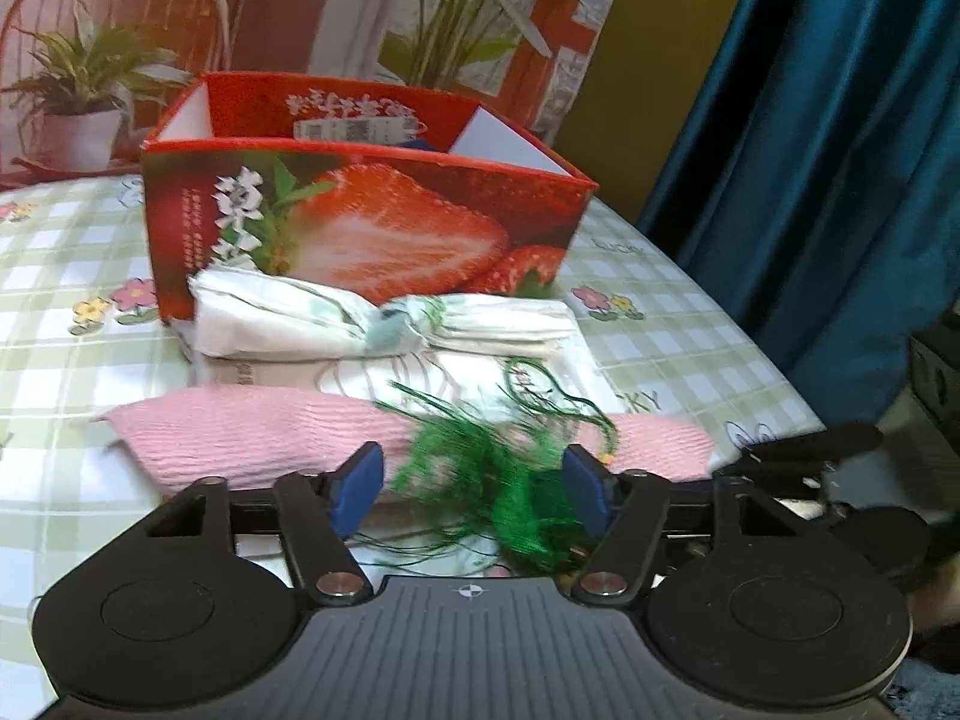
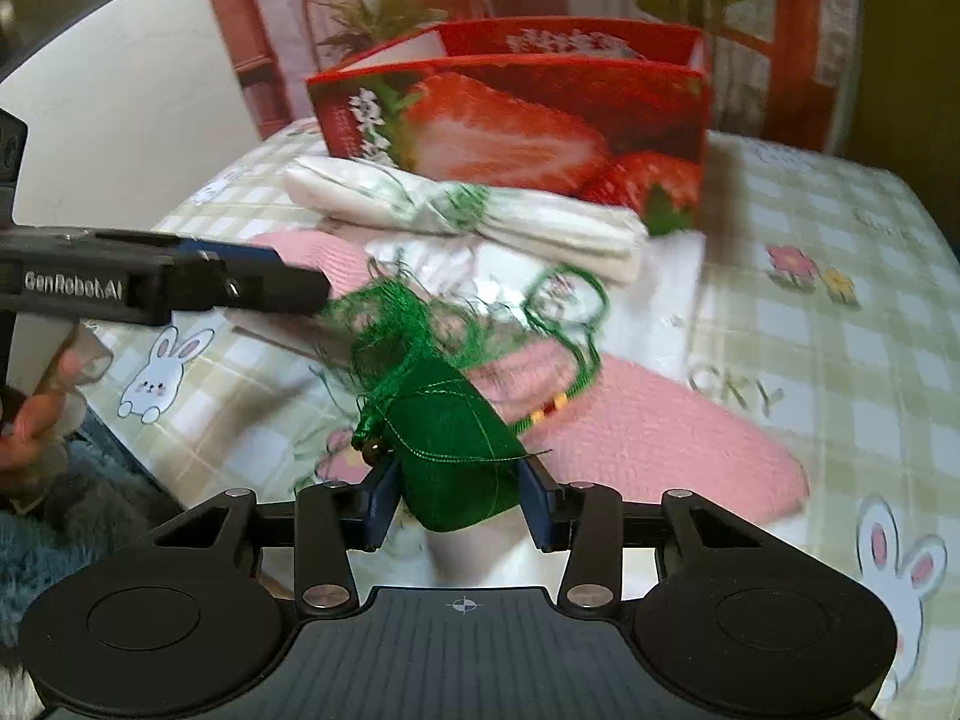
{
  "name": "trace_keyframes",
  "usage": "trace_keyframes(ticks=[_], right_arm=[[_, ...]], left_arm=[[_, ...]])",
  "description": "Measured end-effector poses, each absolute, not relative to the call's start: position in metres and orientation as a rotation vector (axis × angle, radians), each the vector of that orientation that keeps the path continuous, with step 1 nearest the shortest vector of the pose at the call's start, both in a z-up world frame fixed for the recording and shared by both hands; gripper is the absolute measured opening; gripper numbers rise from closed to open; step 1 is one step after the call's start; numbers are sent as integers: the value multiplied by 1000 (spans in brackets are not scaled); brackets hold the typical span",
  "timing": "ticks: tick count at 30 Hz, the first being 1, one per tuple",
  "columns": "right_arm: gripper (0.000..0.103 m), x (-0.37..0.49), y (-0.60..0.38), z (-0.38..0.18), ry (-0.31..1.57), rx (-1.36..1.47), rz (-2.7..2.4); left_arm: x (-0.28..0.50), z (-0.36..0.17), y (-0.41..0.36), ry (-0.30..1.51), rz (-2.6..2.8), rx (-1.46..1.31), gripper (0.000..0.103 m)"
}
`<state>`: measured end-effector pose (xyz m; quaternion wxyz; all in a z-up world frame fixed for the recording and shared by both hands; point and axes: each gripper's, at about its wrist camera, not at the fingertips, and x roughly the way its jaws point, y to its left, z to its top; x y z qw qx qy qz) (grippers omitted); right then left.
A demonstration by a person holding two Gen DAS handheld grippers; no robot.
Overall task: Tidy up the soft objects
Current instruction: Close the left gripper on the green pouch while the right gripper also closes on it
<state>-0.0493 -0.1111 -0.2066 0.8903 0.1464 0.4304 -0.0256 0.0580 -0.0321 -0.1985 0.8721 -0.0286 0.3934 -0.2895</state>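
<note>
A green wedge-shaped sachet (image 2: 456, 450) with a loose green tassel (image 2: 390, 324) and a looped cord hangs over a pink cloth (image 2: 660, 438). My right gripper (image 2: 462, 501) is shut on the sachet, its blue pads pressing both sides. In the left wrist view the tassel (image 1: 462, 456) lies between the blue pads of my left gripper (image 1: 474, 489), which stand apart without pinching it. One left finger (image 2: 264, 288) reaches in from the left at the tassel's top. Behind it are the pink cloth (image 1: 252, 438) and a white knotted cloth bundle (image 1: 372, 324).
A red strawberry-printed box (image 1: 372, 222), open on top, stands behind the bundle on the checked tablecloth (image 1: 72, 252). A blue curtain (image 1: 810, 150) hangs past the table's right edge. A hand (image 2: 30, 420) holds the left gripper above a fluffy grey rug (image 2: 60, 540).
</note>
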Motion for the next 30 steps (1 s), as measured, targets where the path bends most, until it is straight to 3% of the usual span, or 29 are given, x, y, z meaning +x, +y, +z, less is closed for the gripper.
trace_keyframes(ticks=[11,13,15,22,30], right_arm=[[41,-24,-104,-212,855,260,-10],[51,-28,-107,-214,861,285,-24],[52,-31,-109,-217,866,295,-36],[48,-27,-109,-230,904,340,-14],[44,-33,-114,-207,807,334,-29]], left_arm=[[75,-231,-48,962,-678,-126,56],[77,-235,-49,973,-689,-143,56],[79,-238,-50,979,-701,-157,56],[84,-247,-56,996,-767,-211,52],[82,-210,-53,885,-782,-209,52]])
